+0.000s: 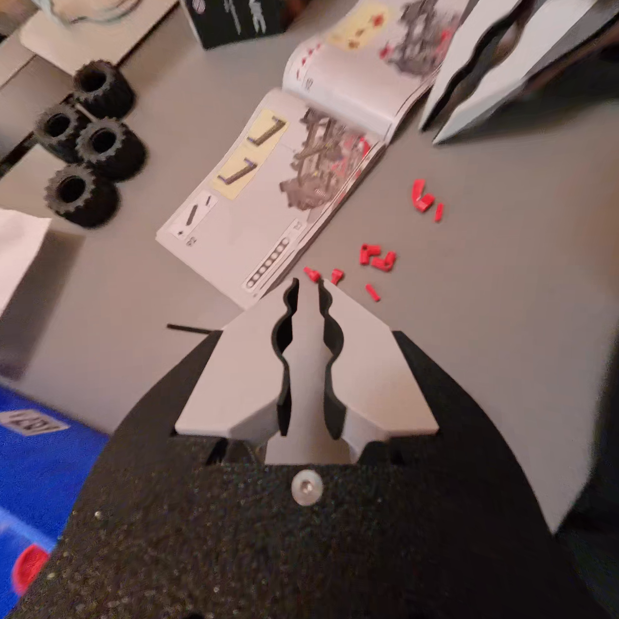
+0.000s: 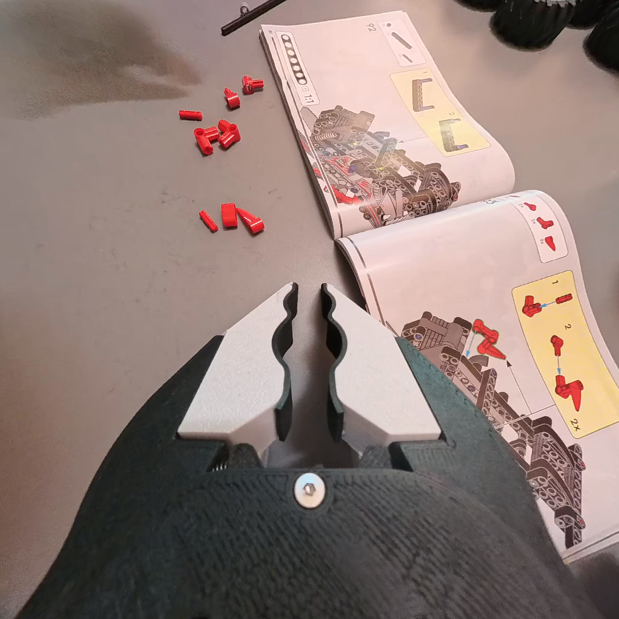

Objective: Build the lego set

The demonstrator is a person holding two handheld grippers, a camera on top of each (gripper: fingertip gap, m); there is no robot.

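Observation:
Several small red Lego pieces (image 1: 378, 258) lie loose on the grey table, just beyond my left gripper (image 1: 310, 284); they also show in the right wrist view (image 2: 217, 135), with a curved red piece (image 2: 252, 221) nearer. An open instruction booklet (image 1: 268, 187) lies beside them and also shows in the right wrist view (image 2: 385, 134). My left gripper is open and empty, its tips just short of the nearest red pieces (image 1: 313, 274). My right gripper (image 2: 309, 289) is open and empty, above the table beside the booklet; it appears in the left wrist view (image 1: 432, 130) at top right.
Several black tyres (image 1: 93, 157) stand at the left. A thin black axle (image 2: 248, 18) lies past the booklet. A black box (image 1: 234, 20) sits at the back. A blue bin (image 1: 43, 469) and a white box (image 1: 16, 254) are at the near left. Spacing between my two grippers at the tips: around 20 cm. The curved red piece (image 2: 252, 221) lies some 5 cm from my right tips, 15 cm from my left tips. Seen from the left wrist view (image 1: 421, 184) as well.

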